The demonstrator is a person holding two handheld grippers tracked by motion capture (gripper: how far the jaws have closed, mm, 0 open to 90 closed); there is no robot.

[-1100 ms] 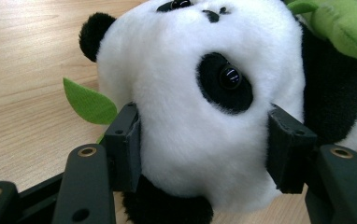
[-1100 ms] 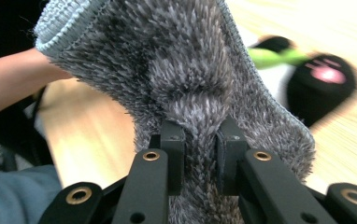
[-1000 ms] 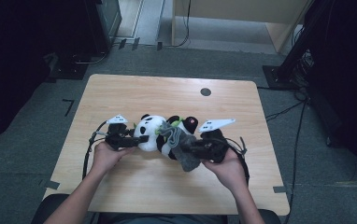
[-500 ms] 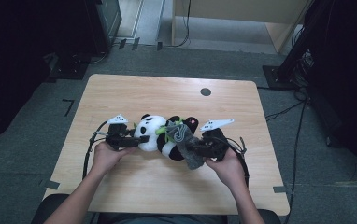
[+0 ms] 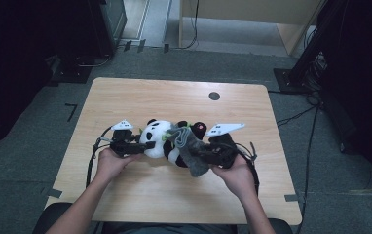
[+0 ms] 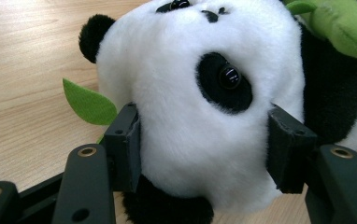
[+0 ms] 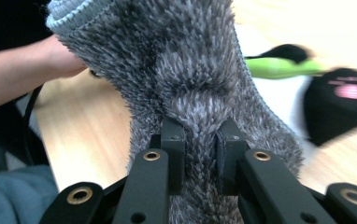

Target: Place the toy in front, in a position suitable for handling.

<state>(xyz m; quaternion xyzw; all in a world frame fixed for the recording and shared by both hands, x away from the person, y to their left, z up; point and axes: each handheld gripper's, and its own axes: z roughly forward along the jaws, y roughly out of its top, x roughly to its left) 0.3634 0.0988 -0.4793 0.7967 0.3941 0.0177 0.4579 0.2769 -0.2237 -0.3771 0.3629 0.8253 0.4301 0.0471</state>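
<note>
A black-and-white plush panda [image 5: 162, 139] lies on the wooden table [image 5: 174, 97], holding a green plush bamboo sprig [image 6: 342, 23]. My left gripper [image 5: 142, 145] is shut on the panda's head [image 6: 200, 107], its pads [image 6: 125, 147] pressing in from both sides. A fuzzy grey sock [image 5: 189, 148] drapes over the panda's body. In the right gripper view my right gripper [image 7: 200, 154] is shut on a pinched fold of the grey sock [image 7: 186, 65]. The panda's black foot with a pink sole [image 7: 342, 105] shows beyond it.
A small black round mark [image 5: 214, 96] sits near the table's far edge. Cables [image 5: 94, 156] trail from both grippers over the table. The person's left forearm [image 7: 13, 79] appears behind the sock. Dark equipment and a wooden cabinet stand on the floor beyond the table.
The right gripper has drawn the grey sock a little toward the table's near side, so it hangs lower over the panda. The left gripper and the panda's head have stayed put.
</note>
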